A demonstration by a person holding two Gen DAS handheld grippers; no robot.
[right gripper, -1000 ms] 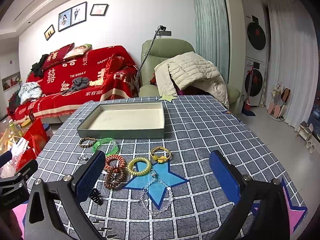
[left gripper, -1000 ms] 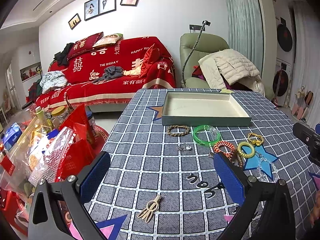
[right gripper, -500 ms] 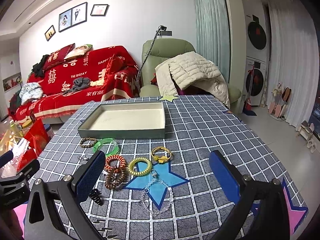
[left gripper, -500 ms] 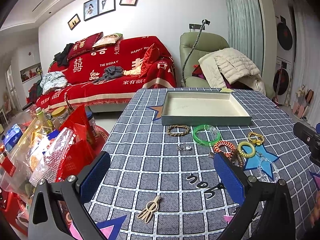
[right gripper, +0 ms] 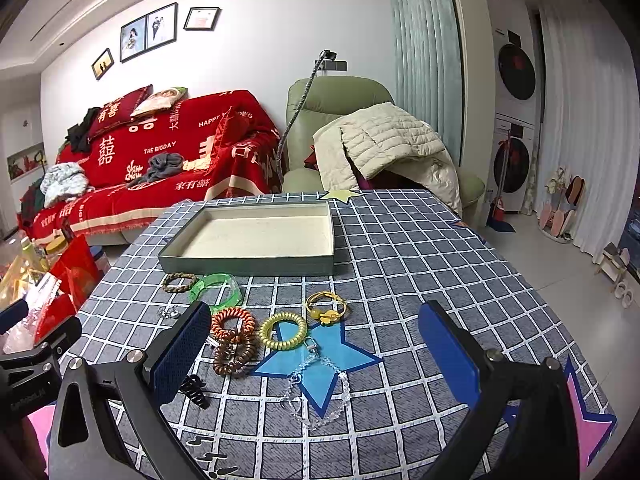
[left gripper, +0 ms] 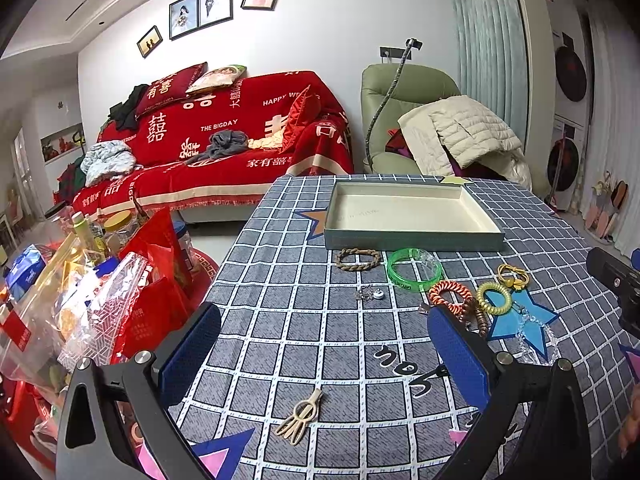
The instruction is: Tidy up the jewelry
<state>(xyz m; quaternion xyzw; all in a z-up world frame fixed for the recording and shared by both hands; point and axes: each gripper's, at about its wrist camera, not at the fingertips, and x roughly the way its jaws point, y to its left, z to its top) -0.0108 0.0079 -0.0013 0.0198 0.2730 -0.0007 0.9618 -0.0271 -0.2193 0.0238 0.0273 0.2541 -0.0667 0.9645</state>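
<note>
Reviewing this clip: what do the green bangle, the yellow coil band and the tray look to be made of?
Green bangle: translucent glossy plastic or resin, going by the light passing through its rim.
Yellow coil band: springy plastic cord; its tight spiral turns look shiny.
Tray: probably cardboard, with matte grey-green walls and a cream, paper-like lining.

Red sofa (left gripper: 224, 148), green armchair (right gripper: 340, 120)

Both wrist views face the tray (left gripper: 412, 240) (right gripper: 248, 266) across the table.
</note>
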